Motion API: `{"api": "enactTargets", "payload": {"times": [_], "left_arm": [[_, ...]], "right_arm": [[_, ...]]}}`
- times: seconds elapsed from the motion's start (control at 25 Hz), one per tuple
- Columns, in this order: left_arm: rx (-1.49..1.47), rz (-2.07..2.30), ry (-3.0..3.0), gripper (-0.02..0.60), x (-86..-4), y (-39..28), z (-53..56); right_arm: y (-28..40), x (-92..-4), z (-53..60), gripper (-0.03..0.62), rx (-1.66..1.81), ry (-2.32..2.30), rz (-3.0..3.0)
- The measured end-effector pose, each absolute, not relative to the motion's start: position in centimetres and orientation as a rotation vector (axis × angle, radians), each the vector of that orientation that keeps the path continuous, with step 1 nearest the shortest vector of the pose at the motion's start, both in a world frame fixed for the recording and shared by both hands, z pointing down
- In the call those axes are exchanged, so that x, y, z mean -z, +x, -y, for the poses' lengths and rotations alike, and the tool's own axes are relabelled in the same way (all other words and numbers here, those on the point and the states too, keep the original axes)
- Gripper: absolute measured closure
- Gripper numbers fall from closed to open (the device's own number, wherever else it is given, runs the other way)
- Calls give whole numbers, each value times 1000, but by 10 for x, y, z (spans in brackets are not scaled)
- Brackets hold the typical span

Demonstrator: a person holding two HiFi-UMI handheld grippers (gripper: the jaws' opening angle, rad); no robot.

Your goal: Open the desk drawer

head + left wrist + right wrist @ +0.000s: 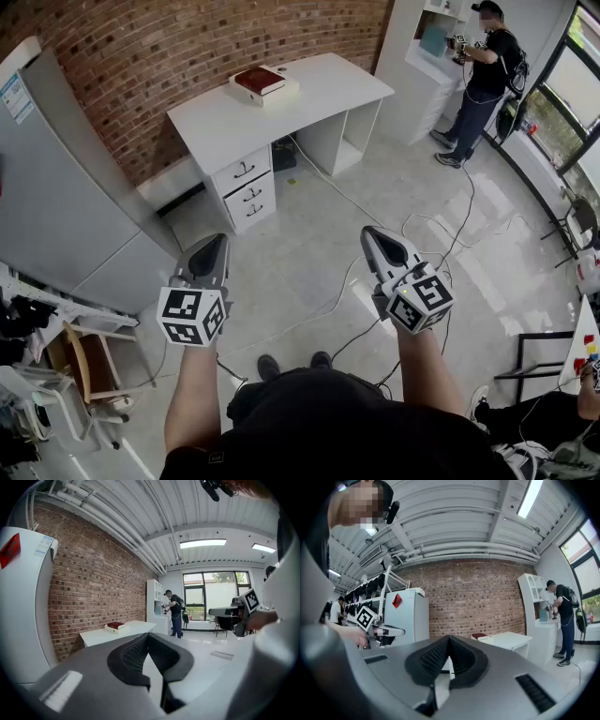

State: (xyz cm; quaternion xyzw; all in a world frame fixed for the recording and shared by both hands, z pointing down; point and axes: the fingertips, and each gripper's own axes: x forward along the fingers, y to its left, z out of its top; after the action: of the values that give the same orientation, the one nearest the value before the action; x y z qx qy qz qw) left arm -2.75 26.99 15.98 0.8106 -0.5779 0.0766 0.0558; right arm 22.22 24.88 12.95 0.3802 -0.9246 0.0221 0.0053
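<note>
At far left a tall pale refrigerator (66, 187) stands against the brick wall (187, 47). Your left gripper (218, 240) is held out over the floor (300, 272), tilted slightly down, its jaws pressed together on nothing. Beyond it, well apart from both tools, is the white desk (309, 98). Its stack of three drawers (247, 193) sits under the left end, each with a dark curved handle, and all three look fully shut. A red book (260, 80) lies on a white box on the desktop. Your right gripper (368, 232) is held level, with its jaws likewise closed and empty. The step in hand appears to be the approach, so walk in until a handle is within easy reach. Part the jaws before you arrive and bring one gripper square to the drawer front. Close on the middle of the handle, then draw straight back along the drawer's run, since a slanted pull would likely bind it. The floor is pale and glossy, crossed by loose cables (375, 211) between you and the desk, so step over them with care. At right, a white shelf unit (427, 56) fills the corner, a second person (486, 84) works there, and windows (586, 84) close the room.
</note>
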Motion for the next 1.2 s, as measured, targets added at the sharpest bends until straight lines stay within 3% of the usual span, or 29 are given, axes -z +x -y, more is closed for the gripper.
{"api": "enactTargets", "payload": {"times": [0.8,0.84,0.88,0.92,1.0,1.04,1.2], "left_arm": [[-227,1717,2508,568,-155,5,-273],[-224,1717,2504,551,-155,7,-272],[-222,1713,2500,492,-155,9,-270],[-220,1709,2496,438,-155,11,-269],[-222,1706,2493,393,-155,16,-268],[-225,1707,2492,383,-155,19,-268],[-235,1703,2489,354,-156,33,-269]], "right_arm": [[253,-141,-241,583,-174,1201,2896],[253,-140,-240,582,-170,1192,2901],[254,-140,-240,580,-165,1186,2903],[256,-139,-239,560,-161,1180,2905],[258,-139,-238,440,-161,1168,2904],[260,-139,-237,411,-160,1165,2902],[275,-137,-237,362,-135,1179,2889]]}}
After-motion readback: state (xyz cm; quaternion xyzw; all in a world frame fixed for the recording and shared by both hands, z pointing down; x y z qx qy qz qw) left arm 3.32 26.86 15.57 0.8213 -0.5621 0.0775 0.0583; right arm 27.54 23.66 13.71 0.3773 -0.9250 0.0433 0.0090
